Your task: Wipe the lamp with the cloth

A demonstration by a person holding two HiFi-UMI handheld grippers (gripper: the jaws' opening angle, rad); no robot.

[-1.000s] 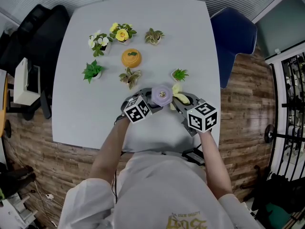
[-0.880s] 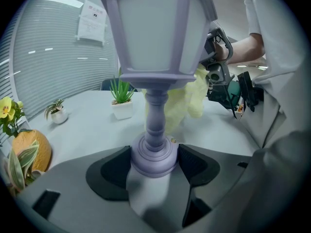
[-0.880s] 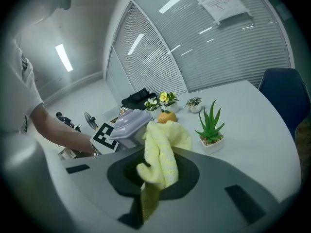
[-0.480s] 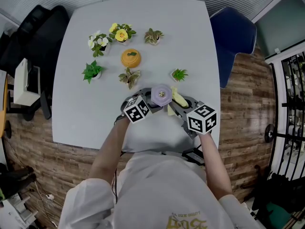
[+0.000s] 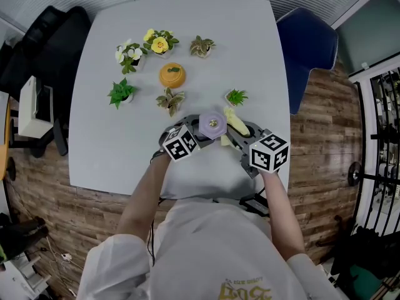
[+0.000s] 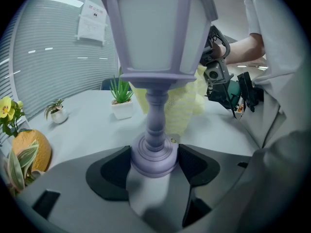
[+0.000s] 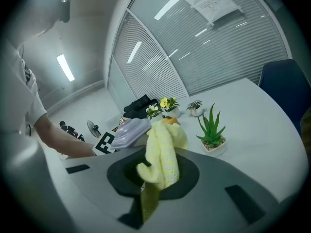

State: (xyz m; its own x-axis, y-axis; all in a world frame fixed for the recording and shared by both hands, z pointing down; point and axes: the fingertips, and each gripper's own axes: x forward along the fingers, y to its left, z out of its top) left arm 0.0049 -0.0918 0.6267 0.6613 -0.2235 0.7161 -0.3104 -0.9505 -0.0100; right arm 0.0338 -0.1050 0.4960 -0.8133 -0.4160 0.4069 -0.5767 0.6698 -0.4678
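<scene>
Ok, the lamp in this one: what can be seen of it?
The lamp is a pale lilac lantern, plastic by its look: a faceted shade with white panels, a turned stem, a round ribbed base. It stands upright, its base clamped between the jaws of the left gripper. The yellow cloth, held by the right gripper, hangs just behind the stem and seems to touch it.
</scene>
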